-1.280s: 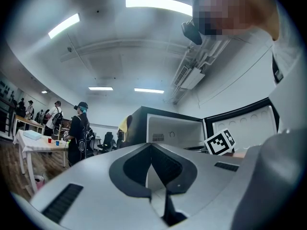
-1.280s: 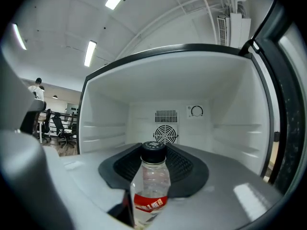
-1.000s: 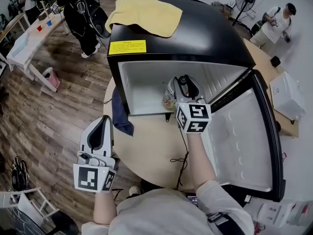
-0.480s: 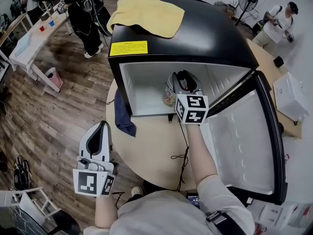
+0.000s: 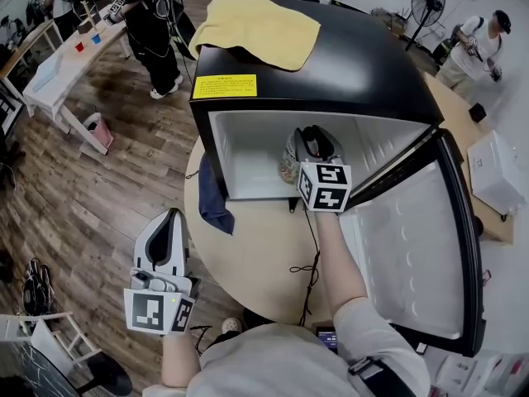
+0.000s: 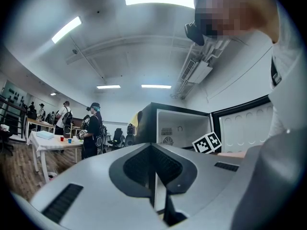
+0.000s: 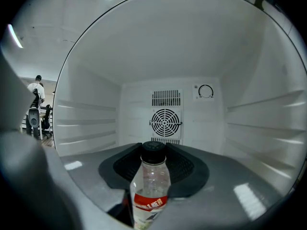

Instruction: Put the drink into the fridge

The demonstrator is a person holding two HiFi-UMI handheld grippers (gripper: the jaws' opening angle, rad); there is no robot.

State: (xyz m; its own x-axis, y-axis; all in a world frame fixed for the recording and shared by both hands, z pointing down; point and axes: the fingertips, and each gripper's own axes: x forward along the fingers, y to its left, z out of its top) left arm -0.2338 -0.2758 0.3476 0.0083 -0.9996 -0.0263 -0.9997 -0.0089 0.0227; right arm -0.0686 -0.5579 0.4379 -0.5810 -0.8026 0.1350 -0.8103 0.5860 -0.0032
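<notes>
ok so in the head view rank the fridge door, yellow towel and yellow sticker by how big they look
1. fridge door
2. yellow towel
3. yellow sticker
The open door probably sits nearer the camera, which inflates its size.

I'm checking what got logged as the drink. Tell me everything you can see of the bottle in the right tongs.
The bottle is clear plastic with a black screw cap and a red-and-white label band. It stands upright, clamped at its sides between the right tongs, just inside the open fridge. Its base is hidden.
</notes>
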